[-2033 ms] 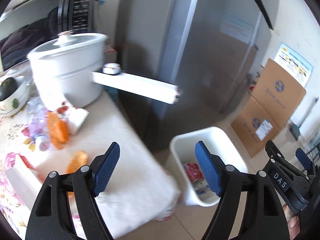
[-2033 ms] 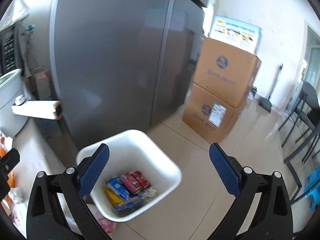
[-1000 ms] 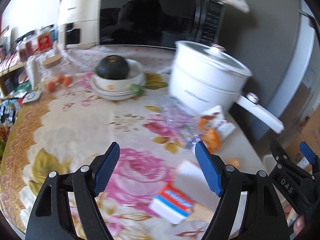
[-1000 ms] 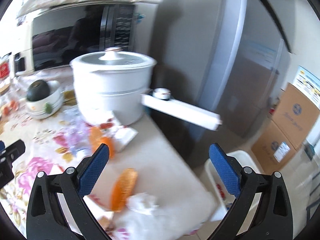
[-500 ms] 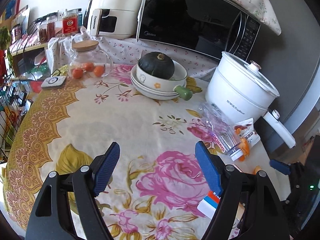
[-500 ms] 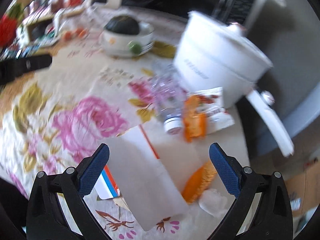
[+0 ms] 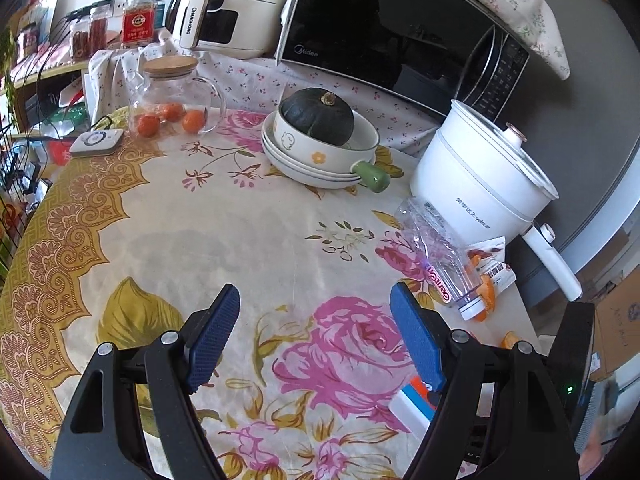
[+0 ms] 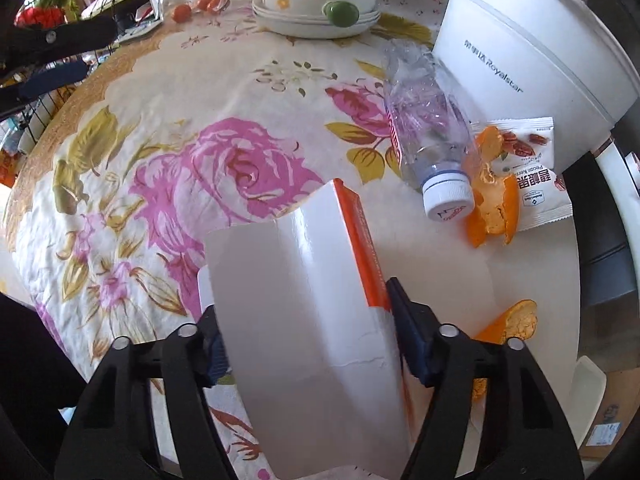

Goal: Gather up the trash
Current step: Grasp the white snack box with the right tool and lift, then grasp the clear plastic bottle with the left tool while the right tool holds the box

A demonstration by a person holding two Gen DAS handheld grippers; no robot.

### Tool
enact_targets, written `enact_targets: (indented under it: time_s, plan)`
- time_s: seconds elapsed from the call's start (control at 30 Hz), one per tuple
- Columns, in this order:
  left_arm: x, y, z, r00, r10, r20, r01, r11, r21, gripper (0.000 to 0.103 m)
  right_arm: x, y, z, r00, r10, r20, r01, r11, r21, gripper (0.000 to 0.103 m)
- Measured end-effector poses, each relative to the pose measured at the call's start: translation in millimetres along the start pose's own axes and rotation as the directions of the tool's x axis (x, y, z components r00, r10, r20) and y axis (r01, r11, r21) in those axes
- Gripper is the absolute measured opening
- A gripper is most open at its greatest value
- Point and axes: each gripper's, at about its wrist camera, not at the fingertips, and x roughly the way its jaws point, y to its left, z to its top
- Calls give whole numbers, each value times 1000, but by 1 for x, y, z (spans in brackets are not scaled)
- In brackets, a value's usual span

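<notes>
While right tool (image 8: 308, 344) clamps white-orange carton (image 8: 312, 320) between its pads, left tool (image 7: 316, 338) hangs released over bench (image 7: 200, 232). Task partway: ahead of right tool remain crushed bottle (image 8: 428, 136), orange peels (image 8: 494, 208), snack wrapper (image 8: 532, 176).

One carton (image 8: 308, 320), one bottle (image 8: 424, 136), one wrapper (image 8: 532, 168), two peels (image 8: 494, 208), one pot (image 7: 480, 192), one squash (image 7: 316, 116).

Each gripper has 2 glossy black plastic arms with slotted cut-outs and round silver screws, seen at the bottom of both frames. The left gripper (image 7: 316, 336) and right gripper (image 8: 308, 342) carry ribbed dark-blue fingertip pads (image 7: 212, 336).
</notes>
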Motion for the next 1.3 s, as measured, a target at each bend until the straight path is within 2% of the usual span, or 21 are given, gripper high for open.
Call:
enact_targets:
  time_s: [0.27, 0.3, 0.37, 0.5, 0.57, 0.67, 0.87, 0.97, 1.13, 1.3]
  plan:
    - [5, -8, -3, 1000, -10, -13, 10, 1000, 16, 76, -27, -1, 6, 995, -6, 101, 0, 998, 62, 48]
    - [6, -9, -3, 1000, -12, -14, 12, 1000, 15, 76, -30, -1, 6, 994, -9, 113, 1, 998, 65, 36]
    - [9, -12, -2, 1000, -19, -18, 19, 1000, 10, 76, -37, -3, 7, 991, -2, 131, -9, 997, 83, 32]
    - [21, -20, 6, 998, -47, -42, 47, 999, -10, 76, -48, -14, 4, 986, -20, 167, -3, 991, 137, 30]
    - [33, -27, 14, 993, -87, -73, 86, 996, -27, 76, -47, -22, 1, 985, -32, 170, 3, 986, 165, 30]
    - [55, -39, 28, 980, -147, -134, 142, 989, -46, 76, -53, -36, -5, 983, -36, 181, -3, 978, 211, 30]
    - [112, -72, 49, 957, -176, -232, 154, 982, -108, 76, -66, -54, -16, 978, -42, 203, -11, 967, 255, 30]
    - [142, -92, 55, 935, -216, -283, 175, 971, -164, 78, -71, -63, -21, 976, -45, 211, -17, 959, 282, 30]
    - [179, -118, 54, 922, -182, -341, 128, 976, -175, 78, -78, -81, -30, 973, -56, 225, -21, 946, 323, 30]
    - [209, -127, 47, 890, -191, -414, 114, 972, -204, 78, -81, -94, -39, 974, -71, 215, -9, 936, 351, 30]
